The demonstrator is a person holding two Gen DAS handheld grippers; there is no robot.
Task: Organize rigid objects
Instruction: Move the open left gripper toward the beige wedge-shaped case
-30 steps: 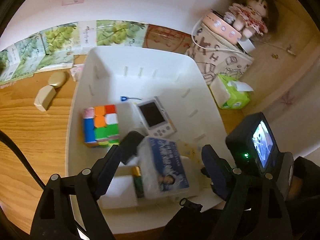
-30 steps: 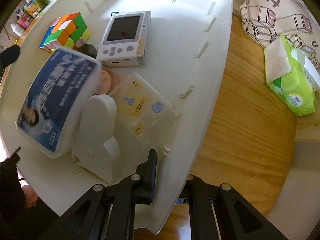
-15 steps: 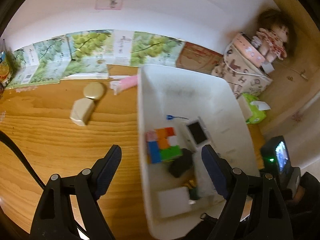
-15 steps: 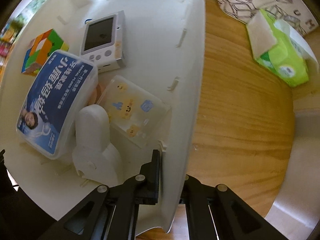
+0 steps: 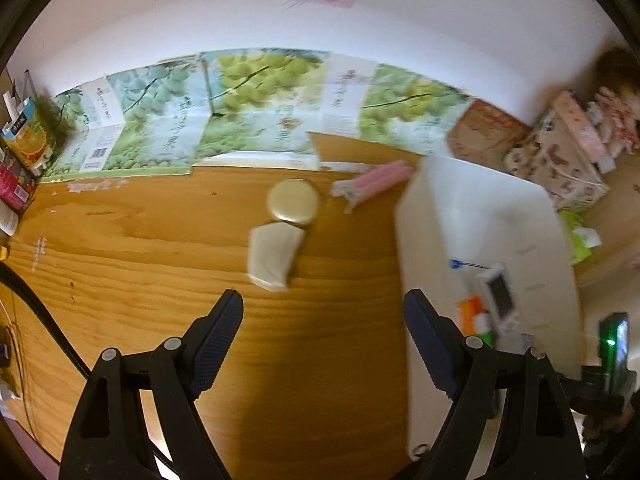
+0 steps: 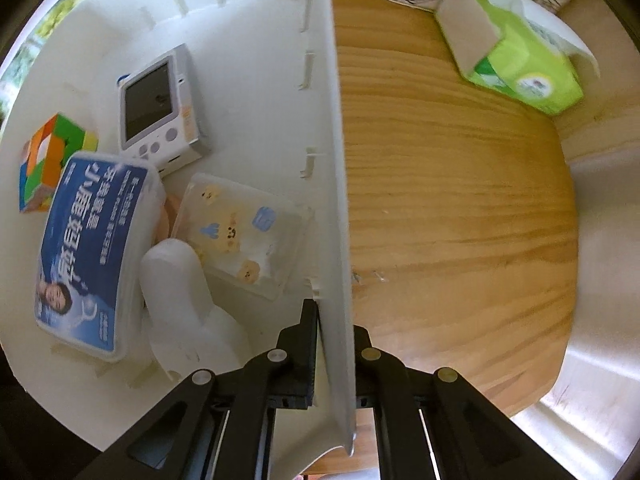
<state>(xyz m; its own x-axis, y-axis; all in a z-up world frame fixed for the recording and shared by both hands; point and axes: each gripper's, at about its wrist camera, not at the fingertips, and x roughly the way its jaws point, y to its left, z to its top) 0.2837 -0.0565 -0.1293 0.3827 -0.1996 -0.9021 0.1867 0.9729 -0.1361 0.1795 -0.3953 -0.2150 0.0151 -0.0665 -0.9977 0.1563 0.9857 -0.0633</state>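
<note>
The left gripper [image 5: 322,320] hangs over the wooden counter [image 5: 140,264] with its jaws set wide apart and nothing between them. The next item, a cream angular block [image 5: 274,254], lies straight ahead of the jaws and slightly left of their centre line, well clear of the pads. Its long axis runs roughly along the approach line, so the jaws would close across its short sides. A round gold tin [image 5: 294,201] touches its far end; a pink packet [image 5: 374,182] lies beyond.

The right gripper [image 6: 334,340] is clamped on the side wall of the white plastic bin [image 6: 334,160], one pad inside, one outside. It is judged to be steadying the bin.

The bin stands right of the block, against a wall lined with grape-printed cartons [image 5: 248,108].
</note>
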